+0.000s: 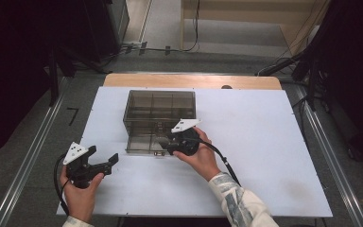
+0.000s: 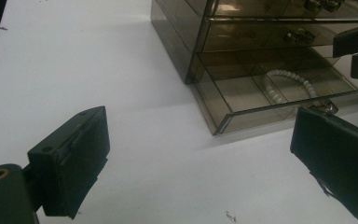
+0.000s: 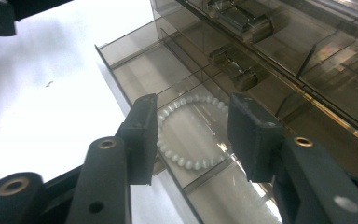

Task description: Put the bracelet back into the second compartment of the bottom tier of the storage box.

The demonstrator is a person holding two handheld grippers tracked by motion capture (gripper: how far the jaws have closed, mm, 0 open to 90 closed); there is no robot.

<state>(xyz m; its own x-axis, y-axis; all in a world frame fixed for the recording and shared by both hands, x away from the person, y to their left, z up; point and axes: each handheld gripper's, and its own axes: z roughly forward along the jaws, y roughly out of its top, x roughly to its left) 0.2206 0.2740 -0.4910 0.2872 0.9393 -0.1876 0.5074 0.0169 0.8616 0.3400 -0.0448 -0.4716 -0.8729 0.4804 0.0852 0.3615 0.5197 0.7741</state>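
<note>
The white beaded bracelet (image 3: 191, 133) lies in the open bottom drawer (image 3: 135, 56) of the smoky clear plastic drawer box (image 1: 159, 113), just beyond the right hand-held gripper (image 3: 193, 135), whose half-open jaws hold nothing. Judged so, placing is done; closing the drawer remains. The left hand-held gripper (image 2: 200, 154) hovers wide open, empty, over the white bench (image 1: 264, 142).

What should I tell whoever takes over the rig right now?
Right gripper: open, fingers either side of the white bead bracelet, not pressing it.
Left gripper: open, holding nothing, over the white table left of the smoky plastic drawer box.
Bracelet lies in a compartment of the pulled-out bottom drawer.
Done: bracelet is in the drawer.
Left: probably withdraw the right gripper and push the drawer shut.
</note>
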